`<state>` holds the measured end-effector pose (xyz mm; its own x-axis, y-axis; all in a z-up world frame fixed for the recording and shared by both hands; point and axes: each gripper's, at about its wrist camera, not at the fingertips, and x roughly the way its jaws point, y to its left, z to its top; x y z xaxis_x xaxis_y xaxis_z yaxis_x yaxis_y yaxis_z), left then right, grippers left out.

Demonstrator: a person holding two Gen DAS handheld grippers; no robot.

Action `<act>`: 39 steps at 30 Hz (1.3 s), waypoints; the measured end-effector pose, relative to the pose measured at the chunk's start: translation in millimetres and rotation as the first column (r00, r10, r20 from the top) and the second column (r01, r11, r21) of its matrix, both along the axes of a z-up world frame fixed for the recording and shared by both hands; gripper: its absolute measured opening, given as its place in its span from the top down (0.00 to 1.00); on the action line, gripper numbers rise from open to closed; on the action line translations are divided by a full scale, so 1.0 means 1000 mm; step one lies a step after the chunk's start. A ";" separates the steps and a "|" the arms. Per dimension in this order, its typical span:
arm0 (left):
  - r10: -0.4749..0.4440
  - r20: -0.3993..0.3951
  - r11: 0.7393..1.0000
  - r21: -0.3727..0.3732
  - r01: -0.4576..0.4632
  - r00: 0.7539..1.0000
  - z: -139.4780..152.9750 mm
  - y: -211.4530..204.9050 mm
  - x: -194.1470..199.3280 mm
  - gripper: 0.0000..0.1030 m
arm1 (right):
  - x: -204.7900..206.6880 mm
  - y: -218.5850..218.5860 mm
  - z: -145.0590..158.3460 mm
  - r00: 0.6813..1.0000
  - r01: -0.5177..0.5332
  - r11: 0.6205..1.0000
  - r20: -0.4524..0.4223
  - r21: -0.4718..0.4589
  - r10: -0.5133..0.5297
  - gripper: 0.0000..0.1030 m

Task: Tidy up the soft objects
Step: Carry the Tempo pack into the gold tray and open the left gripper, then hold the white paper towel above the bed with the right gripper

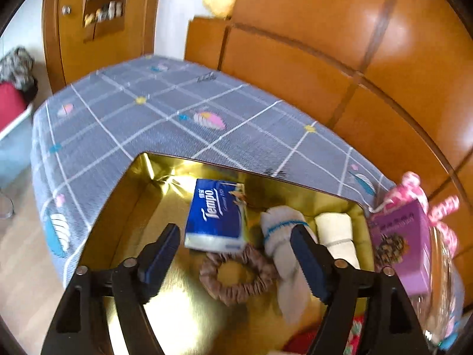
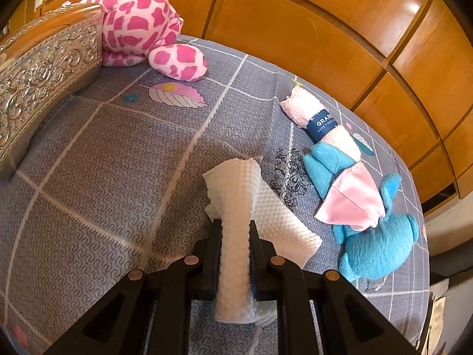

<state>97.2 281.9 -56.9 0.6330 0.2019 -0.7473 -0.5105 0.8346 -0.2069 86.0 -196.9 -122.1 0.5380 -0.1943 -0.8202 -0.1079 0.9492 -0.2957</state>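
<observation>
The left gripper (image 1: 236,254) hangs with jaws wide apart and empty over the gold tin (image 1: 142,195). Inside the tin lie a blue Tempo tissue pack (image 1: 217,214), a brown scrunchie (image 1: 236,278) and two rolled cloths (image 1: 334,230). The right gripper (image 2: 235,236) is clamped on a white embossed paper towel (image 2: 236,204) above the grey bedspread (image 2: 118,162); a blue plush toy (image 2: 375,245) lies to its right.

We see a glossy gold metal tin (image 1: 165,174), a shiny plastic-wrapped tissue pack (image 1: 215,216) and a satin-like scrunchie (image 1: 236,278). The bed sheet (image 2: 118,177) is matt woven cloth. We see a dimpled white paper towel (image 2: 236,207), fleecy plush toys (image 2: 378,248), embossed silvery box (image 2: 44,74) and polished wood panelling (image 2: 325,29).
</observation>
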 end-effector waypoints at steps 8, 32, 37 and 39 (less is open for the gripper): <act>-0.069 0.047 0.995 0.081 0.066 0.996 0.016 -0.047 -0.041 0.19 | -0.001 0.000 0.000 1.000 0.023 1.000 0.015 0.009 -0.023 0.86; -0.050 0.061 0.984 0.175 0.039 0.997 0.028 -0.087 -0.081 0.00 | -0.023 0.014 -0.009 0.991 0.068 0.997 0.119 -0.027 -0.064 0.86; -0.057 0.053 0.979 0.198 0.045 0.997 0.030 -0.093 -0.081 0.00 | -0.026 0.012 -0.008 0.989 0.068 0.997 0.131 -0.021 -0.065 0.86; -0.054 0.050 0.978 0.205 0.043 0.997 0.030 -0.095 -0.081 0.00 | -0.026 0.012 -0.007 0.989 0.068 0.998 0.133 -0.019 -0.065 0.86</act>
